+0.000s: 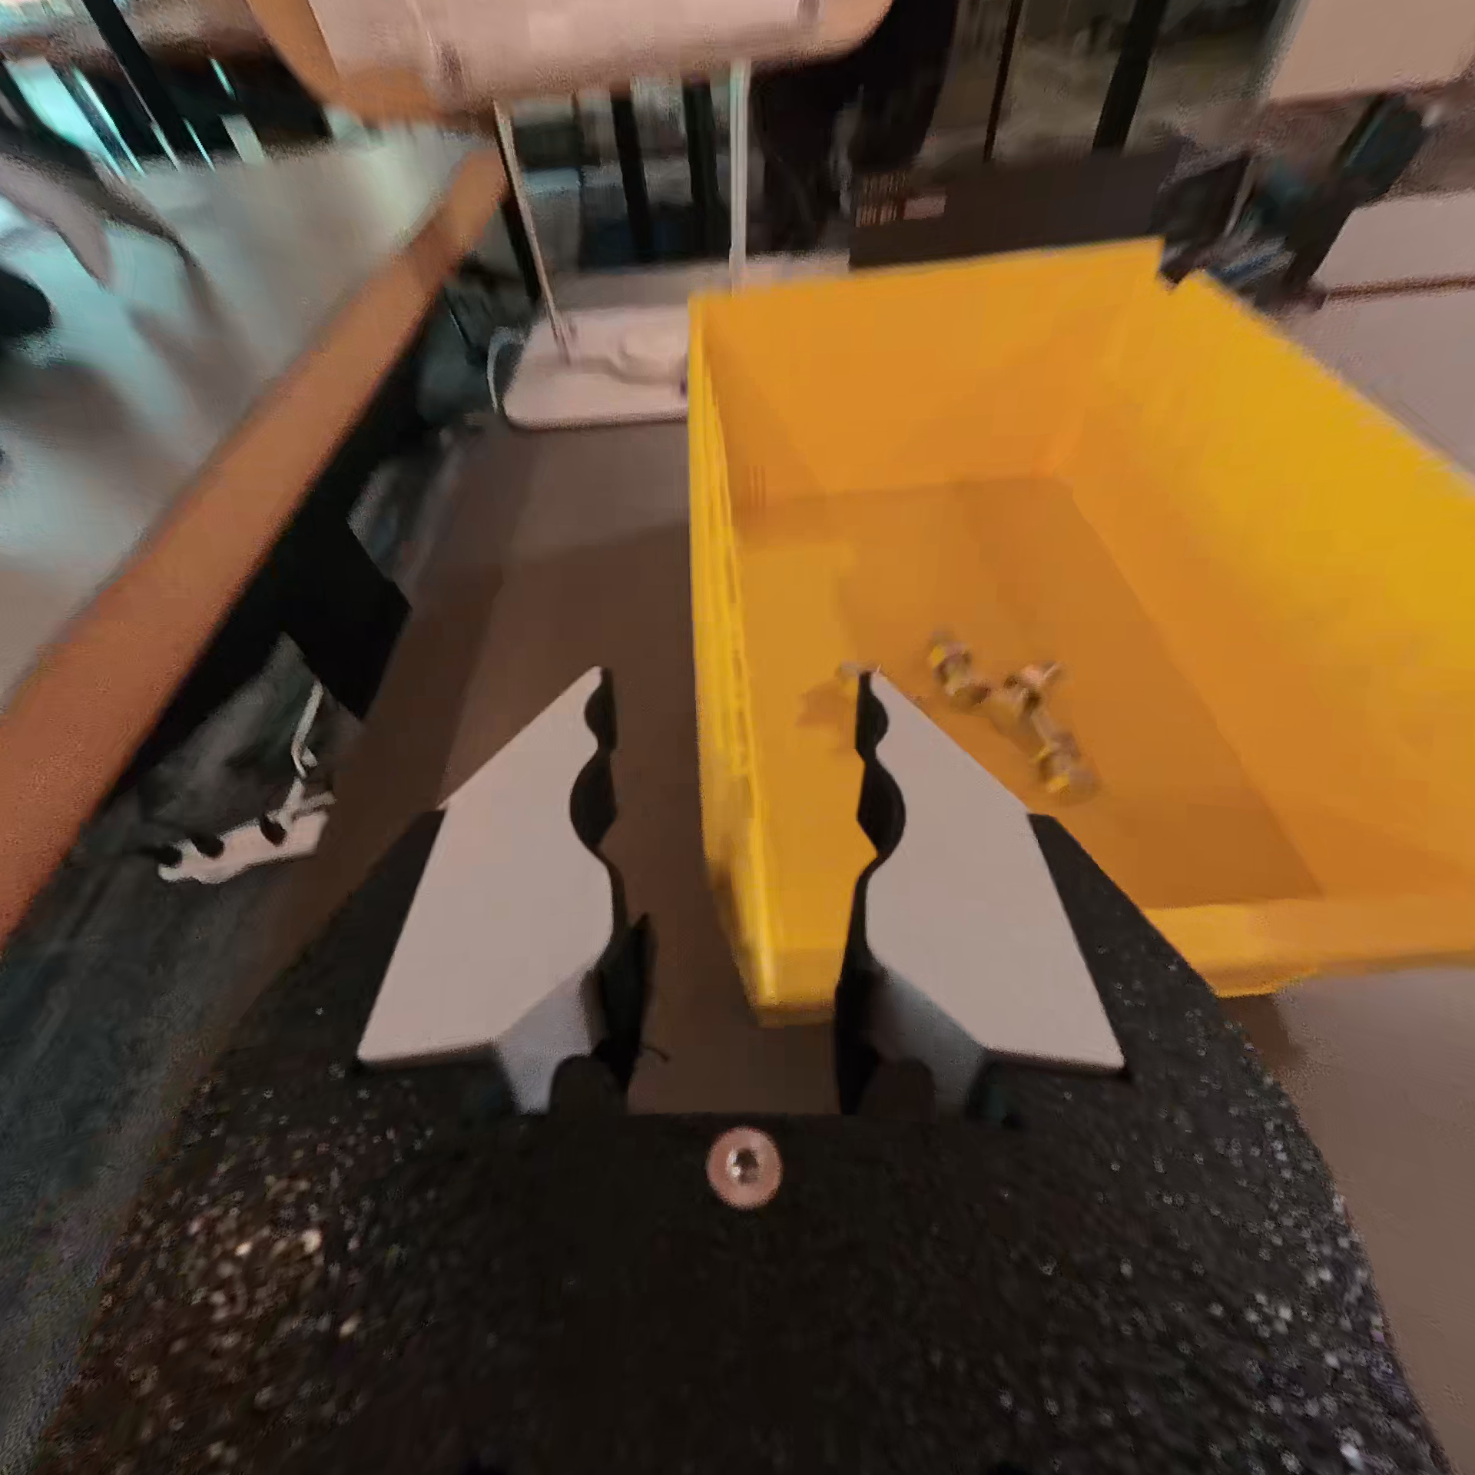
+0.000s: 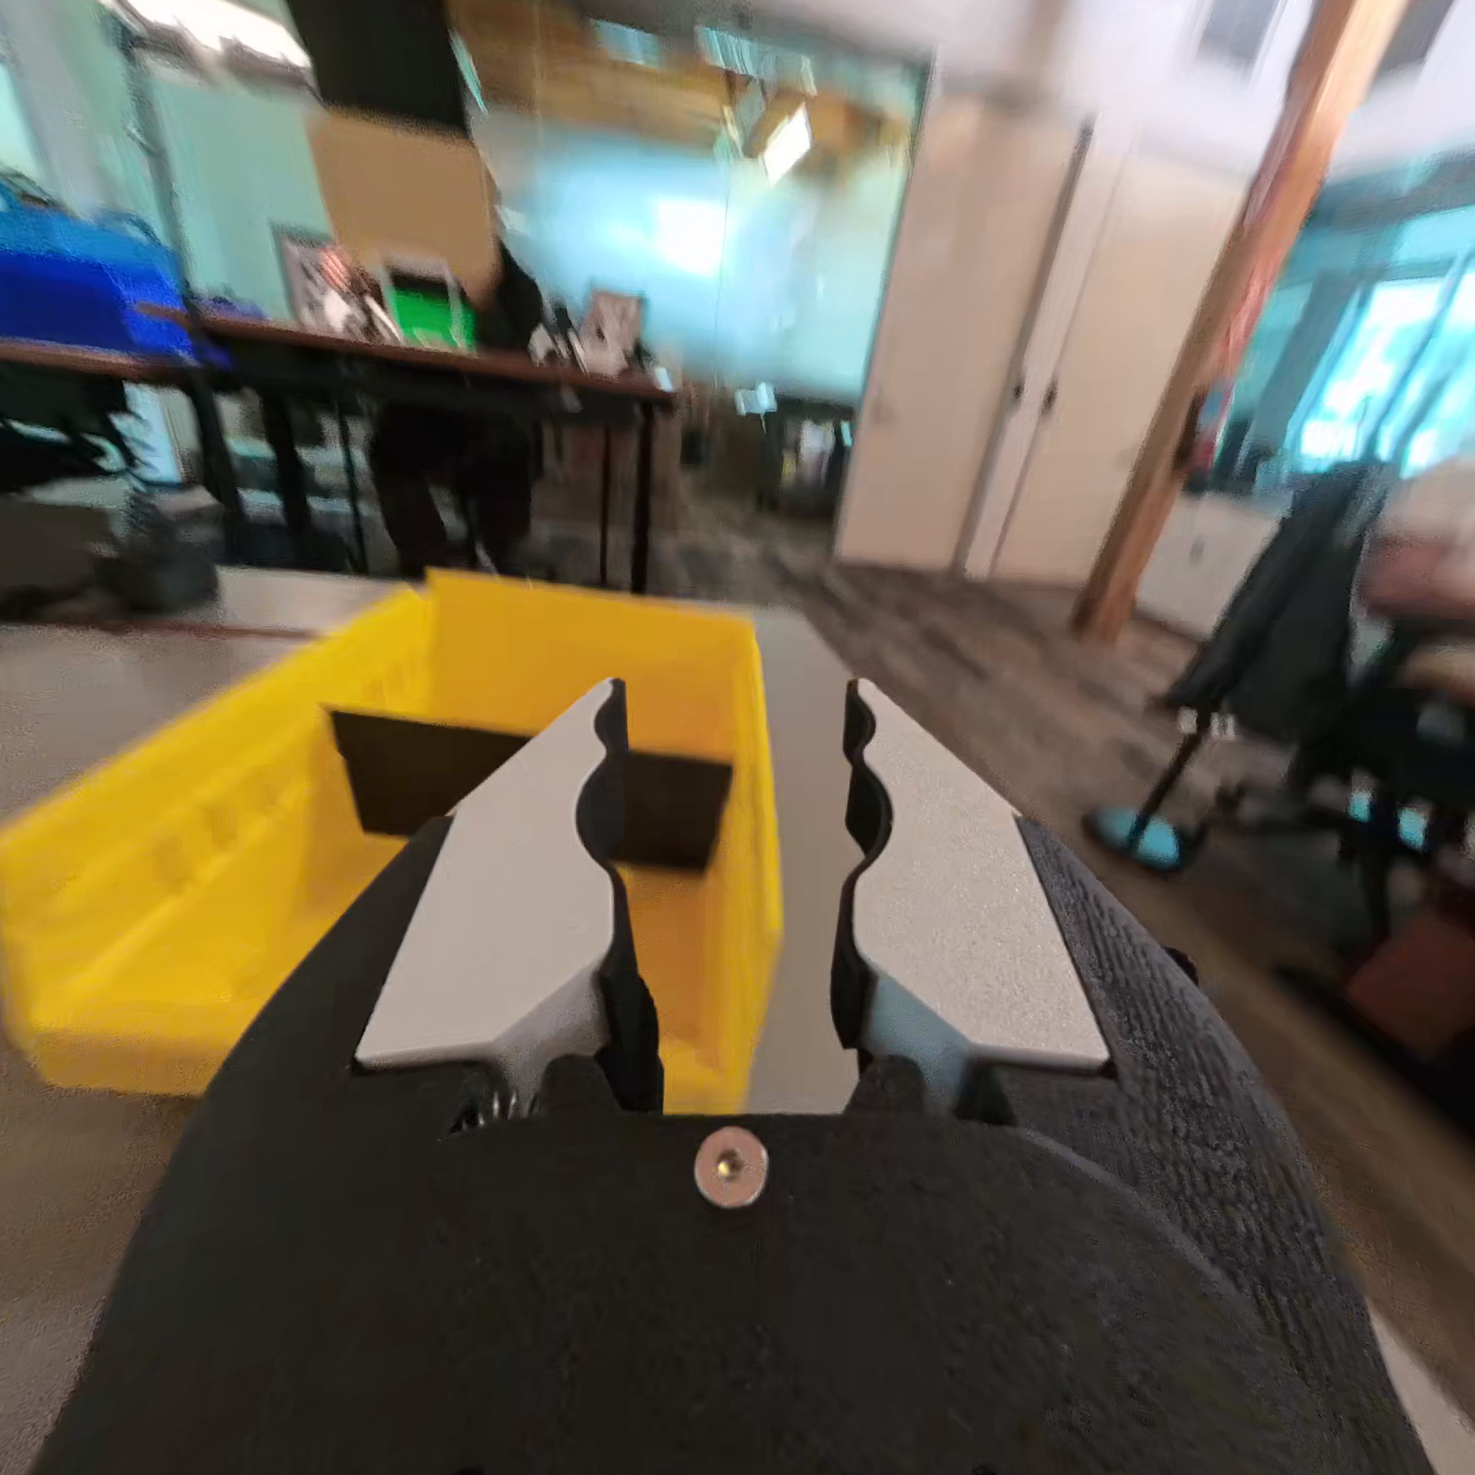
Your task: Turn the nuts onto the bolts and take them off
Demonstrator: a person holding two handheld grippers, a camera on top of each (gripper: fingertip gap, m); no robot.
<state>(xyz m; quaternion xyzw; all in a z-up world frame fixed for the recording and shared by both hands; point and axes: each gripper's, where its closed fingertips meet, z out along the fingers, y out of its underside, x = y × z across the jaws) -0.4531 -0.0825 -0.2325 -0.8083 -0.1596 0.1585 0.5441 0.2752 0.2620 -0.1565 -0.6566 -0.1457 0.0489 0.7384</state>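
Observation:
A yellow plastic bin (image 1: 918,383) stands on the grey table at the right of the left wrist view. Several brass-coloured bolts with nuts (image 1: 1006,710) lie on its floor. My left gripper (image 1: 734,678) is open and empty, above the bin's left wall, its right finger over the bin's inside. In the right wrist view the yellow bin (image 2: 160,918) is at the left, with a black divider (image 2: 415,766) inside; its floor is hidden. My right gripper (image 2: 734,686) is open and empty, above the bin's right wall. Both views are blurred.
A wooden-edged table (image 1: 239,495) runs along the left, with a shoe (image 1: 239,806) on the floor beneath. In the right wrist view a long desk (image 2: 359,359) with clutter, a person (image 2: 479,447) behind it, and a chair (image 2: 1293,638) at the right. My right fingertips sit around 80 cm from my left ones.

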